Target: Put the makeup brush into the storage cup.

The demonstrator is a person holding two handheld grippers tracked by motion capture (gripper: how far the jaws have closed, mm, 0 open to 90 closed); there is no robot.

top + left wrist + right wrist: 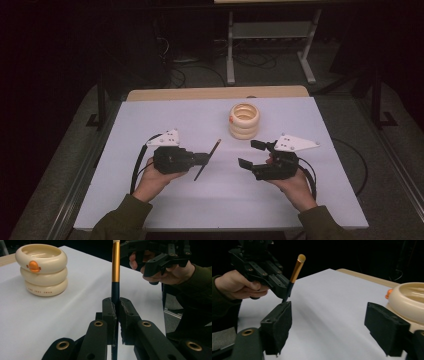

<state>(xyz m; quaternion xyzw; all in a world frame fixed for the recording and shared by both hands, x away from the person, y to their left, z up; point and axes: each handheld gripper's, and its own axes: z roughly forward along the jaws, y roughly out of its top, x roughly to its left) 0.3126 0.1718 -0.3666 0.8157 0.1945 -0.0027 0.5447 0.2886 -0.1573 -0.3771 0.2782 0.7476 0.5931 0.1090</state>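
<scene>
A thin brush (115, 277) is clamped upright in the left gripper (202, 159) above the table (150, 200); the right gripper (252, 154) is held apart, empty, alongside. Beyond, the ringed cream holder (244, 120) is not yet reached, so placing seemingly remains

- From the high view, my table (150, 200) is the one lit patch, pale lilac-white under soft light from above; the room around it sinks to near black.
- Shadows are faint: a soft one lies under my left gripper (202, 159).
- In my left gripper view the brush (115, 270) stands sharp, its gold band catching a sheen (no harsh glare).
- My right gripper view is grainy, its near pads (278, 327) slightly soft.
- The cream holder (41, 270) glows evenly.
</scene>
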